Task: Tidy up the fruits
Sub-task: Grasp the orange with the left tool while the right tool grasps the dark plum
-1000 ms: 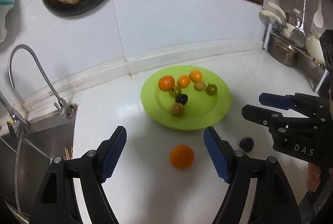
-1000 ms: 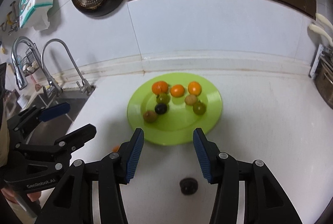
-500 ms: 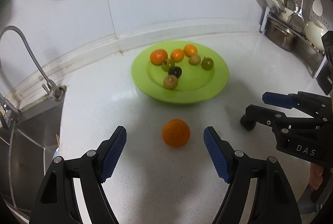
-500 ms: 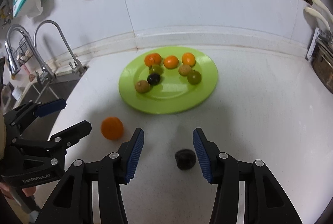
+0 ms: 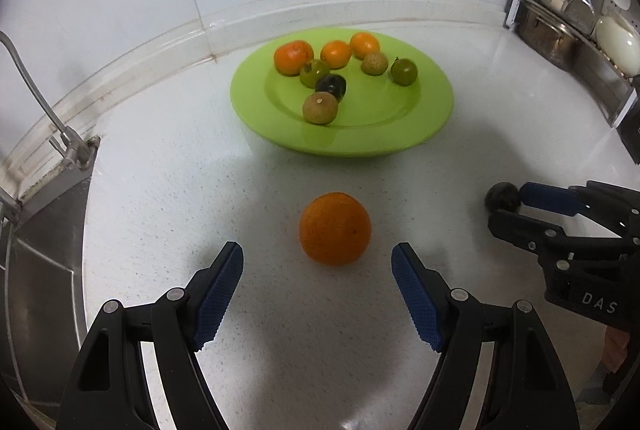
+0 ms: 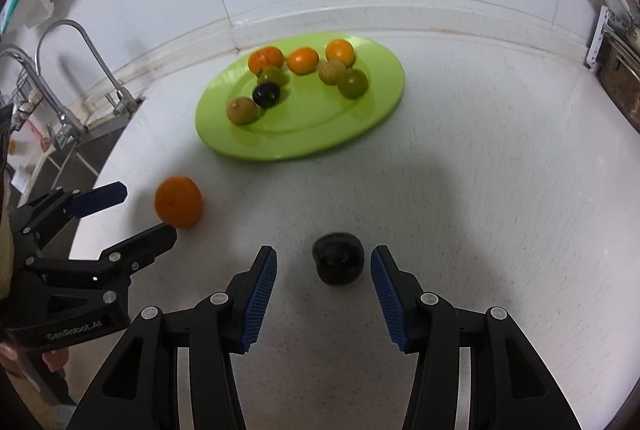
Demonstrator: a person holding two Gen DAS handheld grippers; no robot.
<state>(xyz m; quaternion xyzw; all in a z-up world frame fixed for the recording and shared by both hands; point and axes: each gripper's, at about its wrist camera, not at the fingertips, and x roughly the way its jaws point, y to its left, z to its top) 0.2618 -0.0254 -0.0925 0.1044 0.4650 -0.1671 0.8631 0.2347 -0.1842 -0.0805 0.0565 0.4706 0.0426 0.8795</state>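
Seven small fruits are already gathered on the green plate (image 5: 436,110): three small oranges along its far side, two green fruits, two brownish ones and a dark plum (image 5: 331,86) near the middle. Two fruits are left off the plate, both on the white counter (image 5: 168,190) on the plate's near side. A larger orange (image 5: 335,228) lies well apart from the plate's near rim, and a dark fruit (image 6: 338,258) lies to the right of that orange, also clear of the rim.

The left gripper (image 5: 318,270) is held just short of the orange, its blue pads spread wide to either side; the fruit is seen ahead of the tips and is not touched. The right gripper (image 6: 323,270) is set lower around the dark fruit, with the jaws at a narrower spread; the fruit sits about level with the fingertips, and a gap is visible on each side, so nothing is gripped yet.

The task is judged to be mostly done, with the last two pieces still to be grasped, lifted and placed on the plate. Bare space is seen on the plate's near half for both.

A sink (image 5: 44,270) and tap (image 5: 36,102) are found to the left of the plate, a utensil rack (image 5: 560,26) to its right.
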